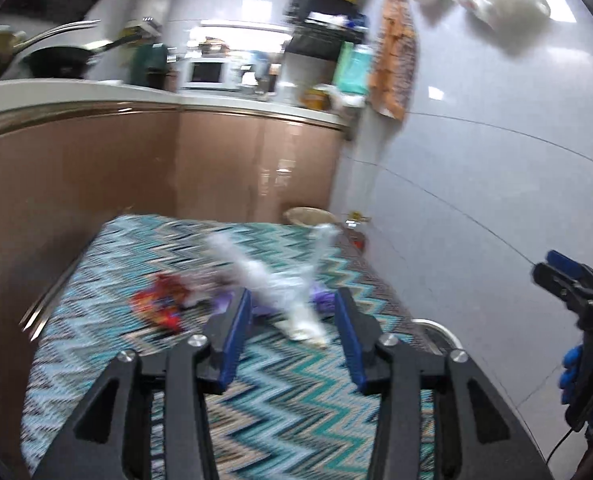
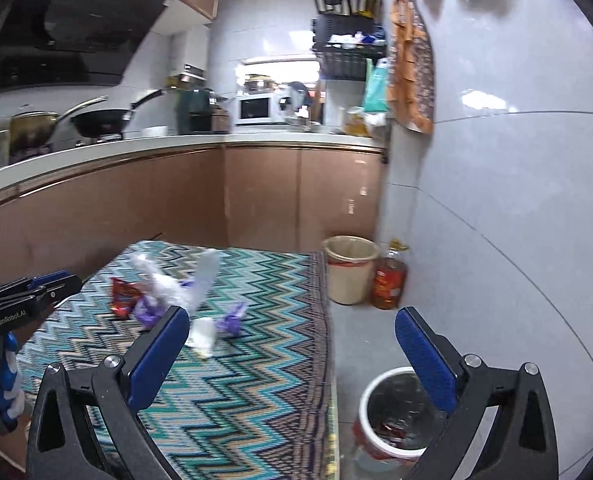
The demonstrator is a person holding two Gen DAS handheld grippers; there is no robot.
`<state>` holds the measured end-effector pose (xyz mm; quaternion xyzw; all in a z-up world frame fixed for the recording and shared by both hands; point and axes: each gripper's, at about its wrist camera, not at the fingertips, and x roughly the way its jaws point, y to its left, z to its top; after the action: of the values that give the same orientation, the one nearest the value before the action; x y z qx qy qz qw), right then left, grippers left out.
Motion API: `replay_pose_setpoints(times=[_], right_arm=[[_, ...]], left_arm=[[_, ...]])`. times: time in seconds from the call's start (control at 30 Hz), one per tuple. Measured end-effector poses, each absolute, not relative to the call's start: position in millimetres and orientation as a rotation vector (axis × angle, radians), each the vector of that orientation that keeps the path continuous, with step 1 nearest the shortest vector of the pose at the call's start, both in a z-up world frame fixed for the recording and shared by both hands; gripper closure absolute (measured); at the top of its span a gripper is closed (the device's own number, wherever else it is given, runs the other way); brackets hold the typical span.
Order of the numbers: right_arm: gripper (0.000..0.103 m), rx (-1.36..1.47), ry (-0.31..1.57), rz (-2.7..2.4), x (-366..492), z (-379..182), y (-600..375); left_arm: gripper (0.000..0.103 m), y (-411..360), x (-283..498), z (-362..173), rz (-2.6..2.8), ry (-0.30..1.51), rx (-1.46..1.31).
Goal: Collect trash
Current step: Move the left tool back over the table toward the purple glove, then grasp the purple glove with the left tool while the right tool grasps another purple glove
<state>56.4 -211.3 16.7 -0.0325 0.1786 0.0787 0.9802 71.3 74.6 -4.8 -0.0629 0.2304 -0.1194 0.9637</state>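
The left gripper (image 1: pixel 294 332) is hanging over the zigzag-patterned desk (image 1: pixel 280 396) with its jaws partly apart and nothing between the blue pads (image 1: pixel 232 344); they are touching nothing. The right gripper (image 2: pixel 292 360) is holding its jaws spread as wide as they go, also empty, one finger over the desk edge (image 2: pixel 324 320) and the other over the floor beside it.

Just below the right jaws, on the floor against the desk, a white bin (image 2: pixel 396 412) with a dark liner is standing open with some red and clear scraps inside.

The trash is lying on the desk ahead of both jaws, apart from them. Nearest is a white crumpled wad (image 2: pixel 204 334), with a purple wrapper (image 2: pixel 232 320) just beside it. Behind these a clear plastic bag (image 2: pixel 184 284) is sprawling with another purple wrapper (image 2: pixel 148 308) under it, and a red snack packet (image 2: pixel 122 294) is lying to its left. In the left view the same heap is blurred, sitting between and beyond the fingertips.

Farther off, past the desk's far corner, a beige pail (image 2: pixel 350 270) and an oil bottle (image 2: pixel 390 280) are standing by the wall.
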Motion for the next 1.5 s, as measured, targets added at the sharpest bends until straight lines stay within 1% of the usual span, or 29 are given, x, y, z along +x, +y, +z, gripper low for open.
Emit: replay_pose_setpoints(times=[0.13, 0.27, 0.4, 0.47, 0.53, 0.57, 0.6, 0.73, 0.83, 1.07, 1.13, 1.4, 1.43, 1.5], right_arm=[[0.0, -0.067, 0.341, 0.184, 58.4, 20.2, -200.0], [0.0, -0.066, 0.34, 0.21, 67.7, 21.5, -193.3], [0.0, -0.058, 0.381, 0.239, 85.0, 13.8, -189.8], [0.002, -0.06, 0.406, 0.246, 94.9, 8.3, -186.8], [0.01, -0.052, 0.435, 0.268, 106.4, 2.2, -184.3], [0.011, -0.048, 0.451, 0.276, 111.8, -1.6, -183.7], [0.015, -0.044, 0.471, 0.283, 118.1, -6.5, -182.1], [0.033, -0.029, 0.542, 0.316, 140.6, -23.0, -178.2], [0.039, -0.018, 0.592, 0.335, 158.3, -36.6, -175.4], [0.04, -0.006, 0.678, 0.371, 196.8, -62.7, -166.4], [0.04, -0.007, 0.698, 0.383, 208.3, -70.2, -162.2], [0.04, -0.004, 0.751, 0.415, 243.0, -88.4, -149.9], [0.04, -0.004, 0.759, 0.415, 245.9, -91.1, -149.4], [0.04, -0.002, 0.772, 0.415, 249.6, -96.2, -148.7]], left_arm=[[0.058, 114.9, 58.4, -15.6, -0.157, 0.487, -0.157], [0.058, 134.6, 57.7, -32.4, -0.103, 0.533, -0.176], [0.058, 141.7, 65.6, -48.7, -0.102, 0.582, -0.182], [0.058, 136.9, 74.0, -54.7, -0.121, 0.608, -0.19], [0.059, 133.9, 82.2, -60.7, -0.146, 0.634, -0.194], [0.059, 132.7, 87.4, -60.8, -0.156, 0.643, -0.196], [0.059, 130.9, 93.0, -63.2, -0.169, 0.655, -0.199], [0.059, 123.3, 119.7, -70.9, -0.22, 0.698, -0.217], [0.059, 117.7, 141.3, -78.5, -0.246, 0.726, -0.218], [0.059, 108.6, 188.5, -102.6, -0.282, 0.791, -0.226], [0.062, 107.8, 200.9, -107.3, -0.293, 0.802, -0.238], [0.063, 106.5, 230.9, -125.4, -0.306, 0.842, -0.258], [0.066, 107.2, 234.1, -128.7, -0.305, 0.853, -0.264], [0.068, 107.9, 238.5, -135.1, -0.307, 0.87, -0.276]])
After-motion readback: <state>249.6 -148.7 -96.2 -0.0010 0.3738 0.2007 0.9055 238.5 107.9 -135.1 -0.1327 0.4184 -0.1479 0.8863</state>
